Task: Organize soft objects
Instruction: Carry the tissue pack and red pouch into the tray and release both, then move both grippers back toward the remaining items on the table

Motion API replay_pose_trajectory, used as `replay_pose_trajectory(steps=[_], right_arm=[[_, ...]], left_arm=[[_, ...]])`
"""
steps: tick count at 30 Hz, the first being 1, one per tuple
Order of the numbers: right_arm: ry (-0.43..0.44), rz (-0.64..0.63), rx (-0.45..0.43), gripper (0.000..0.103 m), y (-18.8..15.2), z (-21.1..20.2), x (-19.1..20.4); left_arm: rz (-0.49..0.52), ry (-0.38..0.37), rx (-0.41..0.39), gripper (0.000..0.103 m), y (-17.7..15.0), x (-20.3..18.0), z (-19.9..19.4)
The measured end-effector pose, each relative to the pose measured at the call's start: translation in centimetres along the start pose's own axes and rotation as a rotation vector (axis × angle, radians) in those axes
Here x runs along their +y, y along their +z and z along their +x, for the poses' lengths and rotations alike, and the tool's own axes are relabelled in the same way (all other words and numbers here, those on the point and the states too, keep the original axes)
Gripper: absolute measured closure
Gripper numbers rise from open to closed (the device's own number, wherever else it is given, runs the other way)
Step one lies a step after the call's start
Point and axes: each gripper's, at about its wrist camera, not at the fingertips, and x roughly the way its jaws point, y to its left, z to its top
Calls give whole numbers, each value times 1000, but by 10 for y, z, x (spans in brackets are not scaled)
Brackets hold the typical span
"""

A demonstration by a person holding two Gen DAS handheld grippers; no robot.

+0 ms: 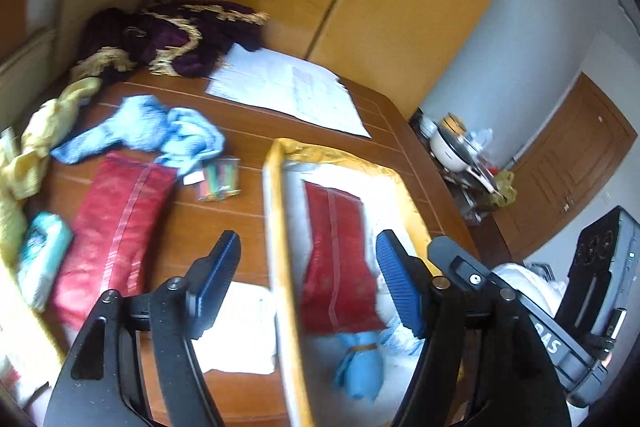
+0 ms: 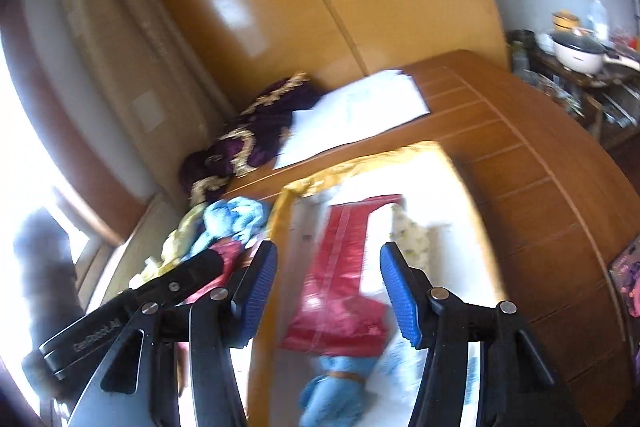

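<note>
Both our grippers hang empty over the yellow-rimmed box [image 1: 276, 211].
Left gripper [image 1: 308, 263] and right gripper [image 2: 328, 275] fingers apart (blurred); folded red cloth [image 2: 340, 279] lies between them.

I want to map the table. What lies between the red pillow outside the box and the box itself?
In the left wrist view, a small packet of coloured sticks lies on the bare wood between the red pillow and the yellow-rimmed box.
</note>
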Motion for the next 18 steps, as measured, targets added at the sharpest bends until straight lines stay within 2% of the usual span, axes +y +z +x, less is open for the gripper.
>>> replay_pose_trajectory(steps=[4,8,13,18], right_arm=[[86,-96,43,46,-16,8,37],[141,-156,125,46,-34,28,65],[184,-181,203,49,-50,45,81],[176,-178,274,60,-60,64,87]], left_arm=[[-38,69,-38,33,-17,27,-15],[-76,131,-56,33,-33,53,-25],[-109,154,-88,33,-43,75,-39],[-137,163,-95,33,-45,90,-44]])
